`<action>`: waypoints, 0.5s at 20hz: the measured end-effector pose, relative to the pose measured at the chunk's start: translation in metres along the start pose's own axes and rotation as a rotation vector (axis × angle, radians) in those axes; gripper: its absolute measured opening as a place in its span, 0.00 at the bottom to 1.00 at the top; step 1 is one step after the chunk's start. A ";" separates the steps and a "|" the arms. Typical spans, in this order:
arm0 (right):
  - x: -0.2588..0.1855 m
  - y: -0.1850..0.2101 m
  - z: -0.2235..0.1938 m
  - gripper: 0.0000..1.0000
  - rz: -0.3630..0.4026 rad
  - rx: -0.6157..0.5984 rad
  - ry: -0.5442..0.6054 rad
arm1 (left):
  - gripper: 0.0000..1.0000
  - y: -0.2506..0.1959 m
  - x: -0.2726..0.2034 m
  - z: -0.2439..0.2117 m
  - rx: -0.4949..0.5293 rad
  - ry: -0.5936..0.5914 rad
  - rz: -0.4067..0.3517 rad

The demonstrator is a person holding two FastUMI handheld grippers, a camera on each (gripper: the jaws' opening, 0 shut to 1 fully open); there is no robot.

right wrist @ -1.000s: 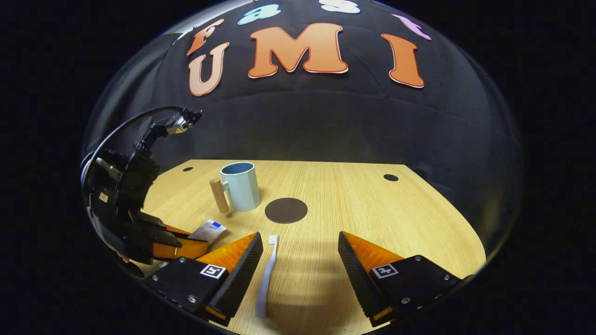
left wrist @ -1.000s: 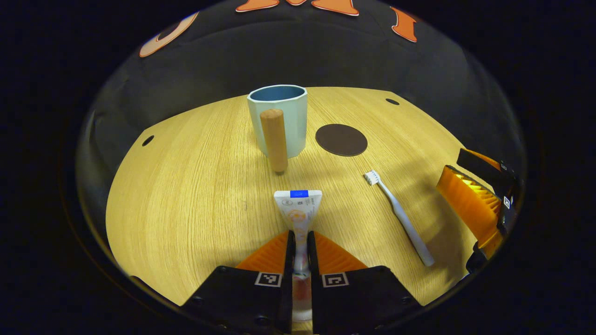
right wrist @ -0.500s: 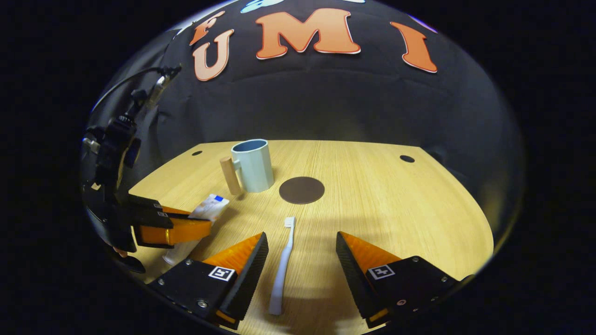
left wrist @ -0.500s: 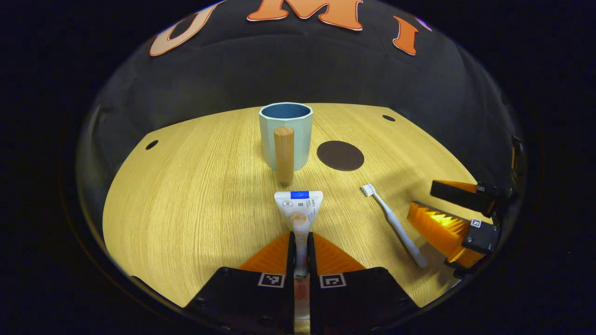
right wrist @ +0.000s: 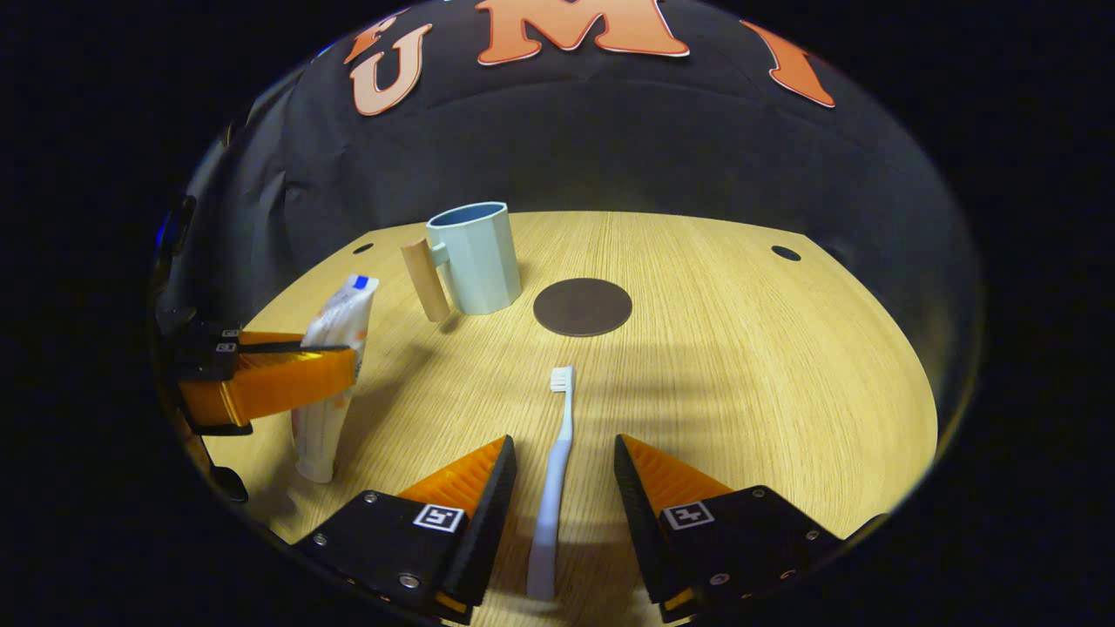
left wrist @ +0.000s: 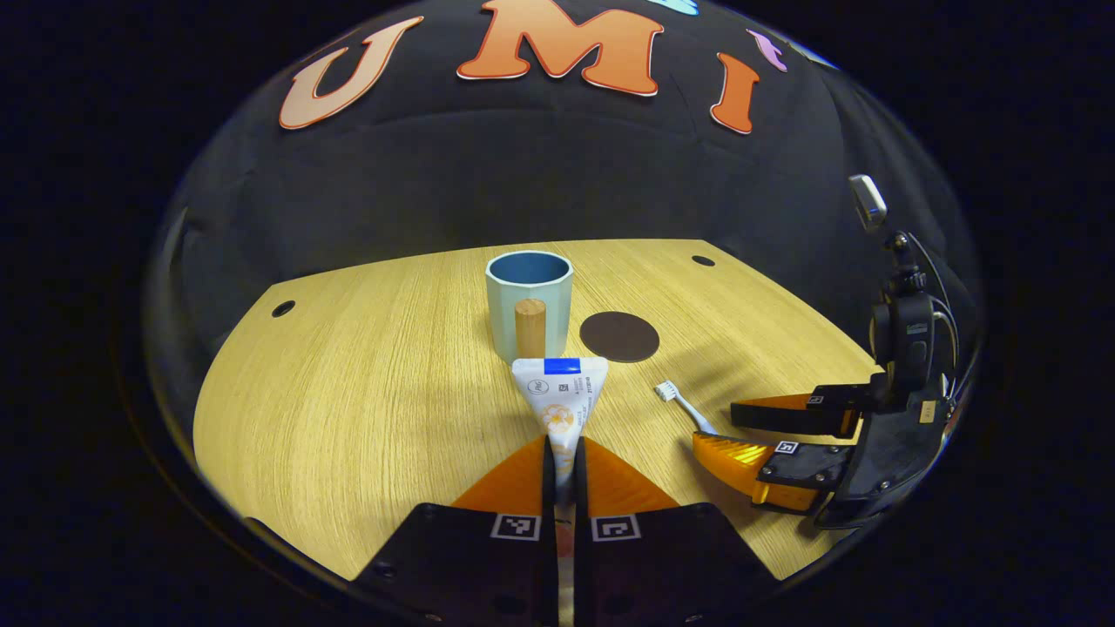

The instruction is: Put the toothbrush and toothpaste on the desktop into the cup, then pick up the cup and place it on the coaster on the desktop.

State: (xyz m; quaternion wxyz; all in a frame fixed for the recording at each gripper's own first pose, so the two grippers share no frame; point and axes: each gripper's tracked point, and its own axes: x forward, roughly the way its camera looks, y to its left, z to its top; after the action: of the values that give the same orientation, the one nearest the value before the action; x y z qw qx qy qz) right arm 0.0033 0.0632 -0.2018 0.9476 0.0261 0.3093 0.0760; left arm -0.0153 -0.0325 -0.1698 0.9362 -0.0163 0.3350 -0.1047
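The left claw (left wrist: 564, 453) grips the toothpaste (left wrist: 559, 396) with the cup (left wrist: 528, 300) straight ahead, while the right claw (right wrist: 562, 470) gapes astride the toothbrush (right wrist: 557, 453), whose handle runs lengthwise between its fingers.

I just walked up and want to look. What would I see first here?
First, the toothpaste held up off the wooden desk in the left gripper. Next, the toothbrush lying flat between the right gripper's open fingers. Behind sit a pale blue cup and a dark coaster.
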 end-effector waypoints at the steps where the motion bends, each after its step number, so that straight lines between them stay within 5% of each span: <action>1: 0.004 -0.002 -0.001 0.61 -0.014 -0.015 0.010 | 0.07 0.000 -0.002 0.003 0.000 -0.009 -0.006; 7: 0.001 0.011 0.004 0.16 -0.034 -0.067 0.016 | 0.06 0.004 -0.019 0.031 -0.005 -0.088 0.003; 10: 0.006 0.017 0.007 0.09 0.003 -0.047 0.014 | 0.07 0.003 -0.025 0.044 -0.012 -0.128 0.008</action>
State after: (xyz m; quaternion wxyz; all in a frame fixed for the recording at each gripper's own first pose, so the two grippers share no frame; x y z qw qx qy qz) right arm 0.0100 0.0812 -0.1984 0.9456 0.0039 0.3141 0.0850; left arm -0.0055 -0.0261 -0.1205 0.9561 -0.0272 0.2750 -0.0976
